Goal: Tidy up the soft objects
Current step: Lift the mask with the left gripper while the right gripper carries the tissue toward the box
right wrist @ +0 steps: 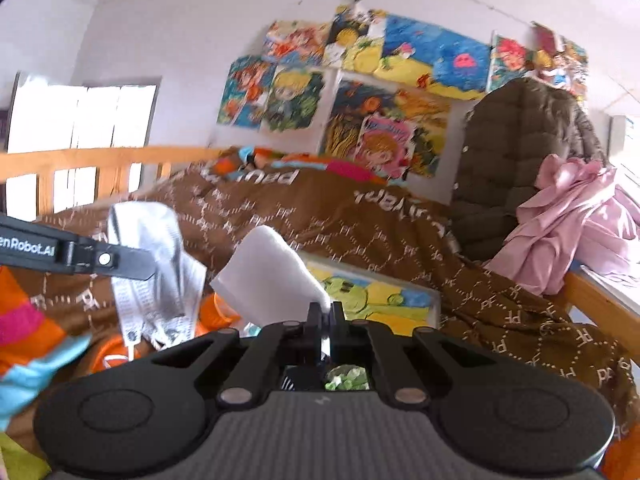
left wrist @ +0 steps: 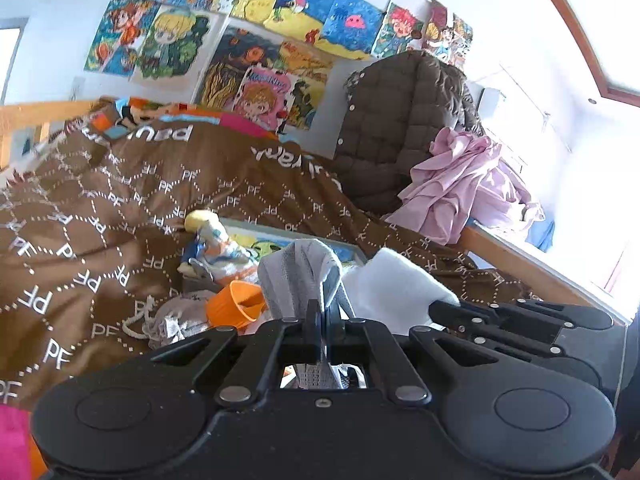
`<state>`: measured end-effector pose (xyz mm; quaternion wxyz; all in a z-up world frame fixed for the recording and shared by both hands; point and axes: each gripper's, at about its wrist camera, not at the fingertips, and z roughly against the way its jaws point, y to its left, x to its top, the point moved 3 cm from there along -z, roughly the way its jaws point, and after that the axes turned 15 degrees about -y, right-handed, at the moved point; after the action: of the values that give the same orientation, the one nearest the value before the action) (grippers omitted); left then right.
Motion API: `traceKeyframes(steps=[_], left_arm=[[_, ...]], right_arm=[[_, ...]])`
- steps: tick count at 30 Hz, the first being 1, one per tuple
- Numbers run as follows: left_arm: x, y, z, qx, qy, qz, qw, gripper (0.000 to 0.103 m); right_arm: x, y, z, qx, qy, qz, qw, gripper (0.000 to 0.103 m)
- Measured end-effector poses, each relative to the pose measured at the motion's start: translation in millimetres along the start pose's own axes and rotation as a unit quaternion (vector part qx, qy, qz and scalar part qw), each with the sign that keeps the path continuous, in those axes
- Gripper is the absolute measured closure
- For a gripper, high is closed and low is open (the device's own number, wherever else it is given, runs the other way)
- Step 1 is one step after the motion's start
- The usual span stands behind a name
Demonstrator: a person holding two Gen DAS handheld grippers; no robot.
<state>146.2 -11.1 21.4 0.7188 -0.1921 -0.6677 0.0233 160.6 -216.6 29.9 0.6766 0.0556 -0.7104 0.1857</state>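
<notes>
Left tongs (left wrist: 323,312) pinch grey sock (left wrist: 300,276); right tongs (right wrist: 325,316) white sock (right wrist: 268,276).

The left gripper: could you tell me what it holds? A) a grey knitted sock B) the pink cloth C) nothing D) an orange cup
A: the left gripper is shut on the grey sock, lifted clear of the brown quilt, while the orange cup lies below.
</notes>
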Motion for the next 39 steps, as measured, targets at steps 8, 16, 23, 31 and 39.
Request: traceKeyframes(steps=[8,16,23,31,39], left_arm=[[18.6,-36.1,28.4,0.018,-0.014,-0.008,0.9997,0.102],[39.4,-82.7,16.6,0.033,-0.013,0.002,0.9994,0.102],[35.5,-96.1,-21.9,0.070,0.008,-0.003,0.9975,0.102],[21.4,-73.1,-85.8,0.103,0.028,-0.015,0.9942,0.102],[26.1,-43.5,-178.0,0.075,0.028,-0.019,0.9966,0.102]], right_arm=[[9.7,-23.1,33.9,-0.017,-0.040,-0.008,0.999,0.099],[3.4,-57.7,54.9,-0.035,-0.092,-0.037,0.994,0.099],[-12.0,-91.7,32.1,-0.049,-0.095,-0.089,0.990,0.099],[-16.0,-127.3,-46.1,-0.060,-0.101,-0.144,0.983,0.099],[-48.6,-151.0,-130.7,-0.083,-0.074,-0.129,0.985,0.099]])
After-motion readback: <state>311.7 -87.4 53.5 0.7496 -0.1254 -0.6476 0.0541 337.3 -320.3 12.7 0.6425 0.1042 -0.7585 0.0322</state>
